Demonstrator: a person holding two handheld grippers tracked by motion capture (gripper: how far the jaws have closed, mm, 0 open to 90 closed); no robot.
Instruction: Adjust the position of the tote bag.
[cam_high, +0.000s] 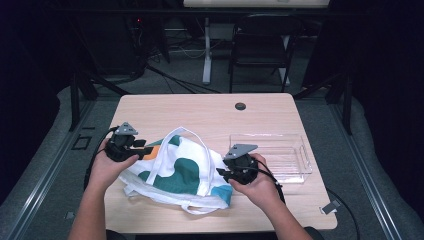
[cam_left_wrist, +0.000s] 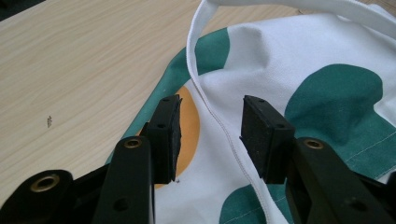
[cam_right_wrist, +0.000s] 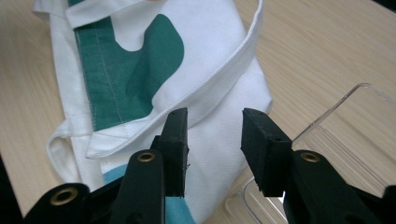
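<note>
step: likely lining up on tote bag (cam_high: 186, 172) | left gripper (cam_left_wrist: 210, 135) and right gripper (cam_right_wrist: 214, 149) hovering at bag's opposite ends, jaws gaping, gripping nothing | next: probably pinching fabric edge

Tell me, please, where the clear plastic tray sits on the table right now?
In the high view, the clear plastic tray sits on the right part of the light wooden table, just beyond the right gripper and beside the white, green-patterned fabric bag.

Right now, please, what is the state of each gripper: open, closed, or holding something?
Left gripper: open, holding nothing; the tote bag strap lies between its jaws.
Right gripper: open, holding nothing, poised over the bag's edge beside the clear plastic tray.
</note>
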